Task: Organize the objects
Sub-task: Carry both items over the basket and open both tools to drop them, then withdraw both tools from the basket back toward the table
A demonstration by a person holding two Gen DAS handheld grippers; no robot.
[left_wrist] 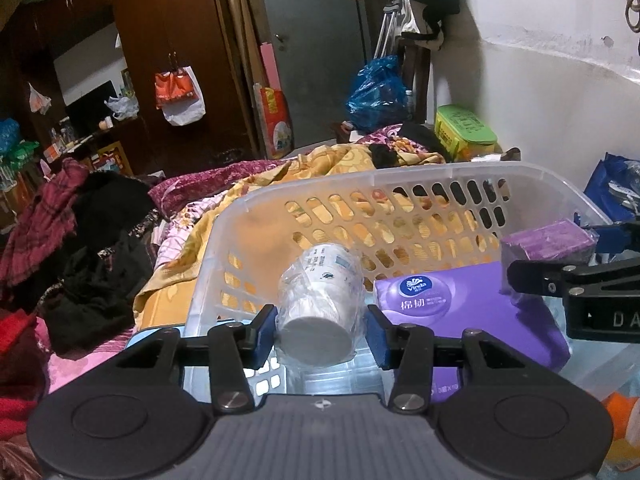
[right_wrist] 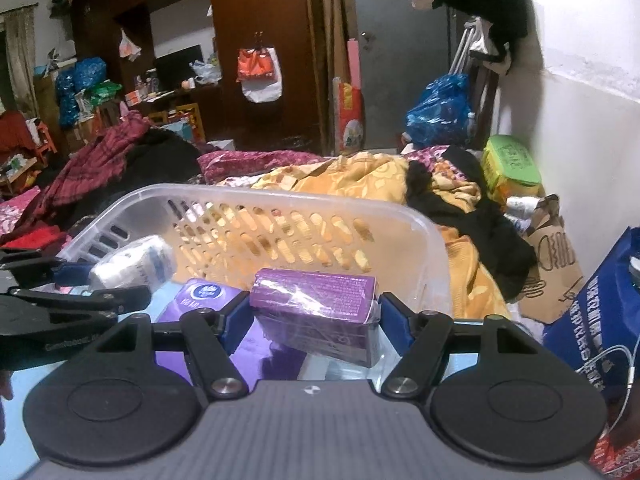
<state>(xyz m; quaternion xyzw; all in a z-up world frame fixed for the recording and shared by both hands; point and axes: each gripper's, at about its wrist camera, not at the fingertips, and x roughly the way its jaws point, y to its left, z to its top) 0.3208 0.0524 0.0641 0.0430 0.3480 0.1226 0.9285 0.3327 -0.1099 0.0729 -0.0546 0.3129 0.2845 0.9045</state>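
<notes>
I note my left gripper [left_wrist: 320, 334] clamped on wrapped cups [left_wrist: 320, 304], right gripper [right_wrist: 306, 320] clamped on a purple box [right_wrist: 316, 300], both over the basket [left_wrist: 440, 176].

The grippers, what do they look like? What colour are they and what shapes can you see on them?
Both look alike. The left gripper and the right gripper each have a grey ribbed body, two round black discs, black linkage bars with silver bolts, and blue pads on the fingers. The right one's black side shows pale lettering, too cropped to read. No sleeves are visible.

cluttered home bedroom: rumpled bedding [right_wrist: 360, 176], strewn clothes [left_wrist: 100, 248], dark wooden wardrobe [left_wrist: 168, 40]
</notes>
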